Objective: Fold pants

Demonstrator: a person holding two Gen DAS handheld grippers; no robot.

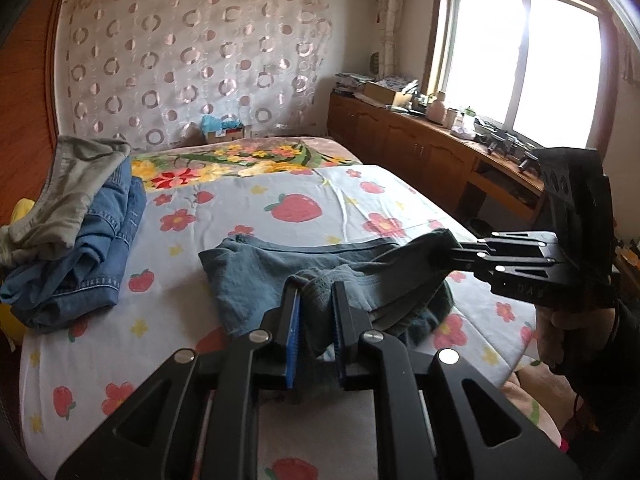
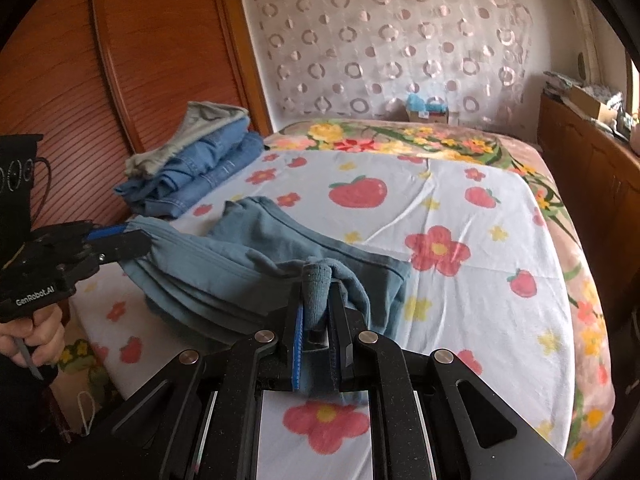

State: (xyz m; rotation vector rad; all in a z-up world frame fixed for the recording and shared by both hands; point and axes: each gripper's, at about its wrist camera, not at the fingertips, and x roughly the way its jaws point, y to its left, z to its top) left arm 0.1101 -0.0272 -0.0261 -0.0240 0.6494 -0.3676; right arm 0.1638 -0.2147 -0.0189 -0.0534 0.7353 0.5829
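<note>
Grey-blue pants lie partly folded on the bed with the strawberry sheet. My left gripper is shut on a bunched edge of the pants at their near side. My right gripper comes in from the right and is shut on the pants' right end, lifting it slightly. In the right wrist view the right gripper pinches a fold of the pants, and the left gripper holds their left edge above the sheet.
A pile of folded jeans with a grey garment on top sits at the bed's left, by the wooden headboard. A wooden cabinet with clutter runs along the right under the window. A small box sits at the bed's far end.
</note>
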